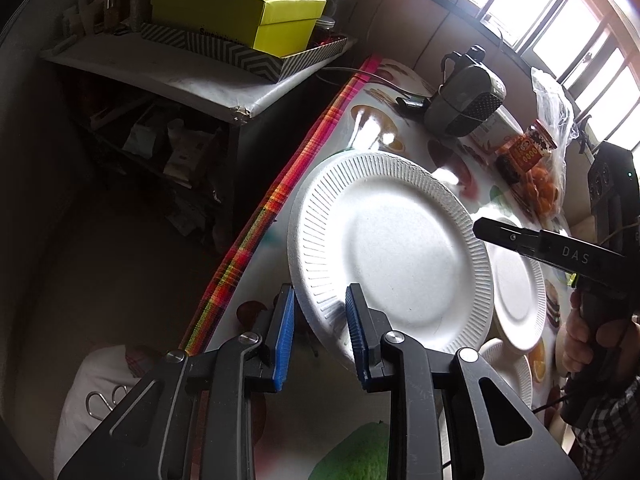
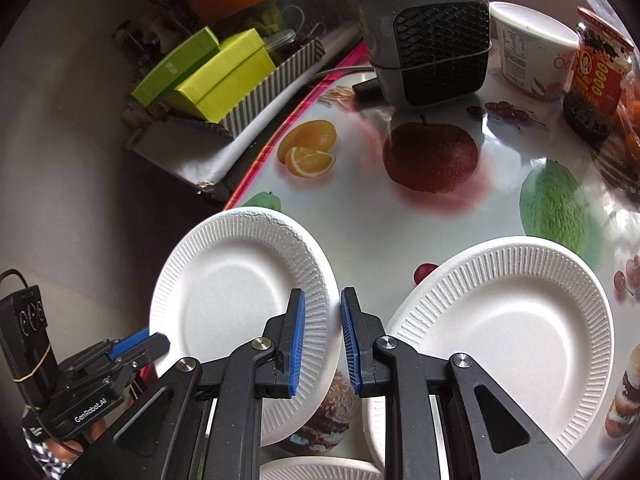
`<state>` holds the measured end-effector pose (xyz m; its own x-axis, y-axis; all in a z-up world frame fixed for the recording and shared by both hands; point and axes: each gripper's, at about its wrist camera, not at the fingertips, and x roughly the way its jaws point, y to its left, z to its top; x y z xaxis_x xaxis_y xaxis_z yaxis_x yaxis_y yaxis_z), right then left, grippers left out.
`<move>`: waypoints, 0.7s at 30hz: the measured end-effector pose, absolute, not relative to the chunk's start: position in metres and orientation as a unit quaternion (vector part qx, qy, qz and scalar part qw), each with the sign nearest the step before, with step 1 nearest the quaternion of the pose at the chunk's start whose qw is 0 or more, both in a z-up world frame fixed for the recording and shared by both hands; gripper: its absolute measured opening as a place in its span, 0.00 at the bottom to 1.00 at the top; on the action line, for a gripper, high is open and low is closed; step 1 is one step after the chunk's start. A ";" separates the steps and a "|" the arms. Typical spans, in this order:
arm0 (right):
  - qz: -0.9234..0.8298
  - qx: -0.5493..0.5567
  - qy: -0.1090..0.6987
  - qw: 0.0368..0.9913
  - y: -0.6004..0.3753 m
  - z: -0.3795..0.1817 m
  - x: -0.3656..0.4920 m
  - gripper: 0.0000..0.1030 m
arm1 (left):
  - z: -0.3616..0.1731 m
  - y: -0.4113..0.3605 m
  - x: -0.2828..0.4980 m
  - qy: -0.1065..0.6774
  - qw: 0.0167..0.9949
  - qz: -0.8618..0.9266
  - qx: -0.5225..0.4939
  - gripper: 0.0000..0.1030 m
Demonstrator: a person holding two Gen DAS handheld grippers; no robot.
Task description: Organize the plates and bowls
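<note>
A white paper plate (image 1: 392, 248) hangs tilted over the table's left edge, held from both sides. My left gripper (image 1: 320, 292) is shut on its near rim, which sits between the blue pads. My right gripper (image 2: 323, 292) is shut on the opposite rim of the same plate (image 2: 240, 292). In the left wrist view the right gripper (image 1: 480, 227) reaches in from the right. In the right wrist view the left gripper (image 2: 140, 342) shows at the plate's lower left. A second plate (image 2: 504, 328) lies flat on the table to the right. A third plate (image 2: 320, 470) peeks in at the bottom.
The fruit-print tablecloth (image 2: 400, 220) has a striped edge (image 1: 256, 216) with a drop to the floor on the left. At the back stand a grey heater (image 2: 428, 36), a white tub (image 2: 532, 52) and a red-labelled jar (image 2: 596, 76). A shelf (image 1: 180, 76) with yellow-green boxes stands beside the table.
</note>
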<state>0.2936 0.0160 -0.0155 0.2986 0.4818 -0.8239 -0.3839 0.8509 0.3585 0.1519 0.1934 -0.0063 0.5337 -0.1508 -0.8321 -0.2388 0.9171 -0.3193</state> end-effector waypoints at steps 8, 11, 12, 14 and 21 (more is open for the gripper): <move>0.273 0.056 0.517 0.809 0.005 0.001 0.272 0.18 | 0.006 0.186 0.136 0.475 0.859 0.018 -0.192 0.26; 0.272 0.059 0.514 0.812 -0.002 0.006 0.262 0.18 | 0.011 0.181 0.130 0.474 0.860 0.012 -0.191 0.26; 0.271 0.060 0.513 0.812 -0.004 0.007 0.258 0.18 | 0.012 0.179 0.127 0.473 0.861 0.010 -0.189 0.26; 0.267 0.059 0.512 0.814 -0.009 0.010 0.250 0.18 | 0.015 0.175 0.123 0.472 0.861 0.004 -0.186 0.26; 0.254 0.066 0.506 0.821 -0.036 0.014 0.221 0.18 | 0.019 0.153 0.110 0.474 0.863 -0.017 -0.173 0.26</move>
<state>0.2209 -0.0365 0.0139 0.3585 0.4851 -0.7976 -0.3509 0.8618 0.3664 0.1103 0.1532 0.0191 0.5509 -0.1941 -0.8117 -0.1343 0.9393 -0.3158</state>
